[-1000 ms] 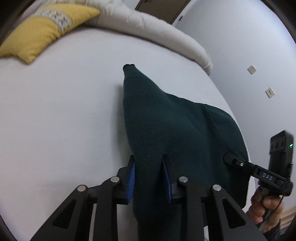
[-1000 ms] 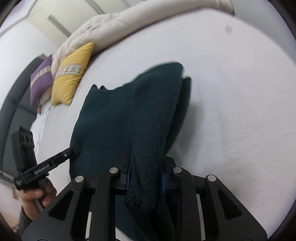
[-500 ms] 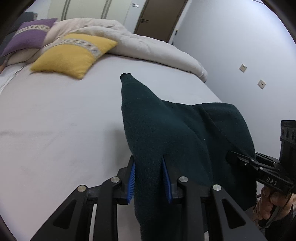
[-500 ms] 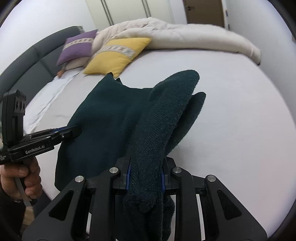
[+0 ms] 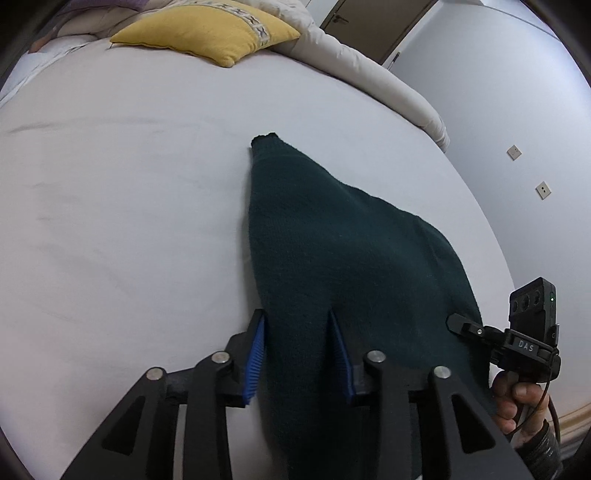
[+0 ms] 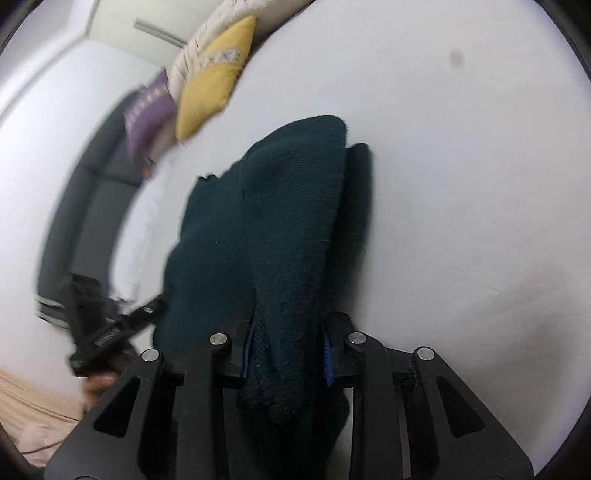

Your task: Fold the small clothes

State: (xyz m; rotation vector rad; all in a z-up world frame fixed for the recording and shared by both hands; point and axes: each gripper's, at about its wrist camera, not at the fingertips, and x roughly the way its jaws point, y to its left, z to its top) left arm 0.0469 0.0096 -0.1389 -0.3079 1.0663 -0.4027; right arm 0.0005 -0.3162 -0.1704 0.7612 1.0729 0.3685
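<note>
My left fingers (image 5: 258, 350) have just been opening, and the blue pads now stand slightly apart from the garment (image 5: 332, 258) that lies between them; I see a sliver of gap at the left pad, so the left gripper (image 5: 299, 350) looks like it is letting go. My right gripper (image 6: 286, 347) is pinching a thick bunched fold of the same dark green knit, pads pressed into it on both sides.

The garment lies on the bed (image 5: 129, 184), stretching from my jaws toward 12 o'clock, its far tip pointing at the yellow pillow (image 5: 207, 33), which sits well apart at 11 o'clock. In the left view, the right gripper sits at 4 o'clock, at the cloth's edge.

My worry: with one side loosening while the other holds, the fold may land skewed or slump open. The knit looks thick and springy, so the doubled layer under my right pads could snag on the ridges and drag the cloth as I pull away. The right view is blurred, so I cannot judge the edges there.
</note>
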